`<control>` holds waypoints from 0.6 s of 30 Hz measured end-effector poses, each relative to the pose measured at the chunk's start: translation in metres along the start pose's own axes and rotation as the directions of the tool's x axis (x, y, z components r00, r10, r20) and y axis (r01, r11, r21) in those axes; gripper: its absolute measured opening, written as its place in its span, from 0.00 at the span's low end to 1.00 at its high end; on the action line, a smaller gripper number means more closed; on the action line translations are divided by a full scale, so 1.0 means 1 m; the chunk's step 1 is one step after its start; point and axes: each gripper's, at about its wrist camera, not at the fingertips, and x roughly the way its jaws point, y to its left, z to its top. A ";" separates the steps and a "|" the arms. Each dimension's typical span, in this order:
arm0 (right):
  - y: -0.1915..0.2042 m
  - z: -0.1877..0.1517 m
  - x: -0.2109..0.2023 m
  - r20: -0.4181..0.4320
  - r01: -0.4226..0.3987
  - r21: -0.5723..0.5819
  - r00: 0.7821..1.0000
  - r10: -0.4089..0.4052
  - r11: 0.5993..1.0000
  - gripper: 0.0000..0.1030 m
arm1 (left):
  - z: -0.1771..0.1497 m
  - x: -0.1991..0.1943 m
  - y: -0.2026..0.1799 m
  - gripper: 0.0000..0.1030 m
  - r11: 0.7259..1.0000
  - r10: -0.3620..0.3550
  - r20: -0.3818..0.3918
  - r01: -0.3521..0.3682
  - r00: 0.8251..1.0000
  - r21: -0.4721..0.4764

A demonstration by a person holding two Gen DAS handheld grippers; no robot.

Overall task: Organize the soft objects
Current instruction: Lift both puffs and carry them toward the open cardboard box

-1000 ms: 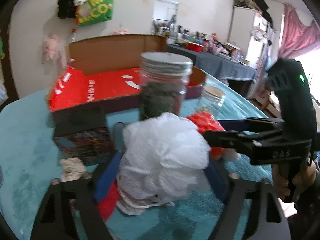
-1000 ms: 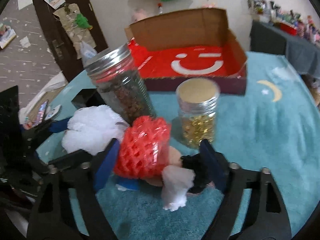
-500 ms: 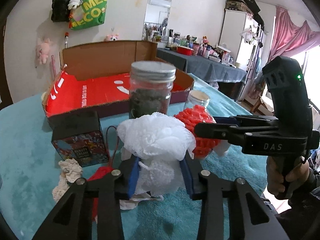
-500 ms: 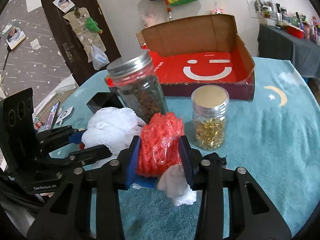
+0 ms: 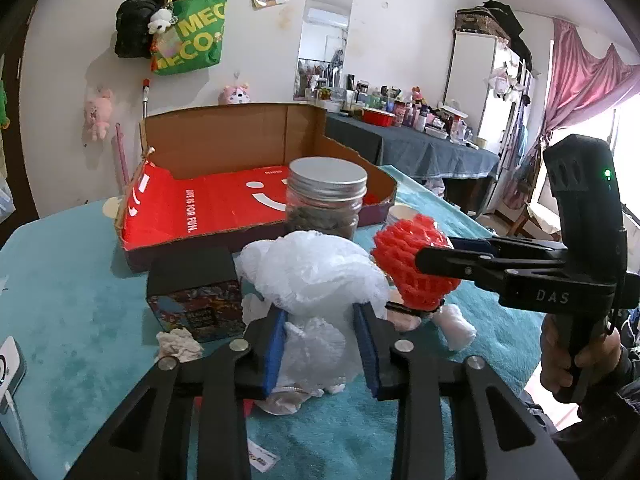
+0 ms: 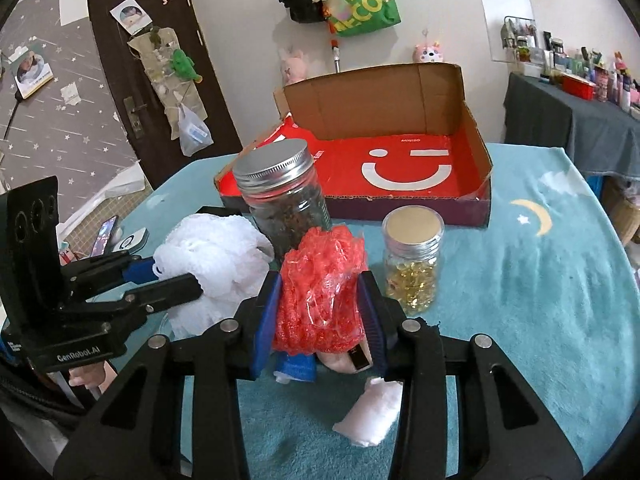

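A white mesh puff [image 5: 312, 272] sits between the blue pads of my left gripper [image 5: 320, 312]. The jaws are closing and the pads squeeze its lower half. A red mesh puff [image 6: 324, 252] is pinched by my right gripper [image 6: 320, 284], whose pads press both its sides. Both puffs are held just above the teal table cover, side by side. From the right wrist view the white puff [image 6: 216, 252] and left gripper [image 6: 172, 278] are at left. The left wrist view has the red puff [image 5: 404, 256] and right gripper [image 5: 432, 252] at right. An open red box [image 5: 224, 144] stands behind.
A tall metal-lidded jar [image 6: 286, 196] stands right behind the puffs, a small jar of yellow capsules [image 6: 412, 264] to its right. A black carton [image 5: 196, 292] and white cloth scrap [image 5: 178, 344] lie left. A white soft piece [image 6: 370, 412] lies under the right gripper.
Both grippers went from open around the puffs to closed on them. Both have since risen a little, lifting the white and red puffs off the table cover.
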 end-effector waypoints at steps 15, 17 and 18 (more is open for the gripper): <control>0.000 -0.001 -0.007 0.014 0.006 0.016 1.000 -0.006 1.000 0.36 | -0.003 -0.003 0.004 0.15 1.000 -0.011 -0.008 0.011 1.000 -0.002; -0.001 -0.001 -0.008 0.016 0.011 0.017 1.000 -0.011 1.000 0.36 | -0.004 -0.002 0.004 0.15 1.000 -0.012 -0.010 0.012 1.000 -0.002; -0.001 -0.001 -0.008 0.018 0.012 0.019 1.000 -0.012 1.000 0.36 | -0.005 -0.002 0.005 0.14 1.000 -0.014 -0.012 0.014 1.000 -0.003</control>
